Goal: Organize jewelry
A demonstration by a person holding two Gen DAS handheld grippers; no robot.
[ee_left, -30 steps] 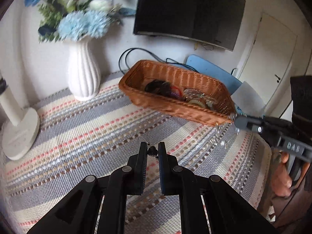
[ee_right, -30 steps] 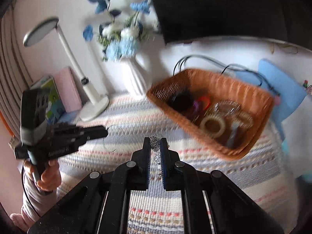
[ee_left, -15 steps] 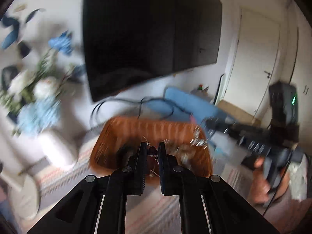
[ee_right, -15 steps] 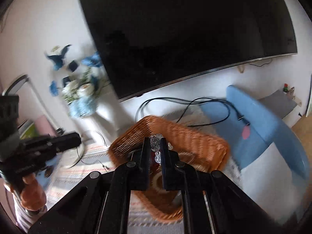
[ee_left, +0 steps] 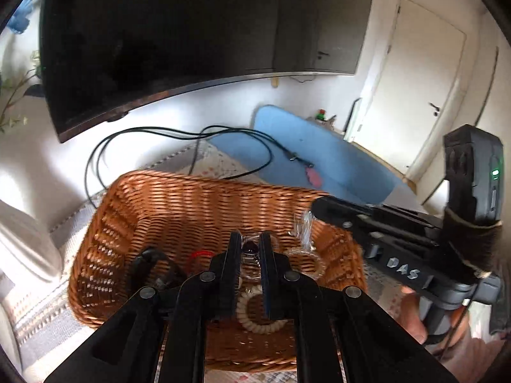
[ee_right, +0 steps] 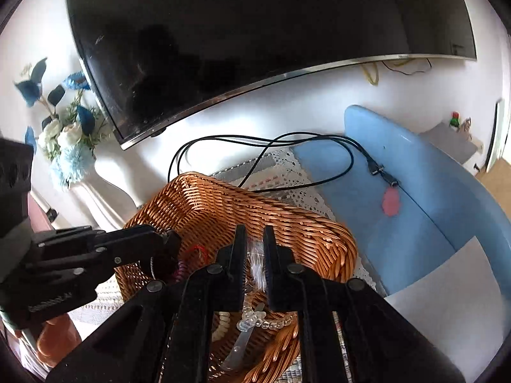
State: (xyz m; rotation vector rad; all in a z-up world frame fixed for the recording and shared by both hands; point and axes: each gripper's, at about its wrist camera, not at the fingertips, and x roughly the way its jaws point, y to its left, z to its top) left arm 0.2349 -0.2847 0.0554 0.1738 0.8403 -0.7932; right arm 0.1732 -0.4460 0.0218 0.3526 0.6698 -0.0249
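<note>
Brown wicker, rectangular basket point(ee_left: 179, 210) on a striped woven cloth point(ee_left: 41, 322), under both tools. Dark red bead pendant on a thin wire point(ee_left: 250, 248) pinched between the nearly shut jaws of the left gripper point(ee_left: 250, 245), above the basket's inside. Clear crystal-bead jewelry point(ee_right: 255, 258) clamped in the narrow gap of the right gripper point(ee_right: 255, 249), glinting and blurred, dangling over the basket's right end point(ee_left: 305, 228). In the basket: cream beaded ring point(ee_left: 255, 319), red cord loop point(ee_left: 199, 253), clear bead strand point(ee_right: 271, 322), black band point(ee_left: 150, 261). Basket's near wall cut off behind gripper bodies; exact shape of the crystal piece hard to make out.
</note>
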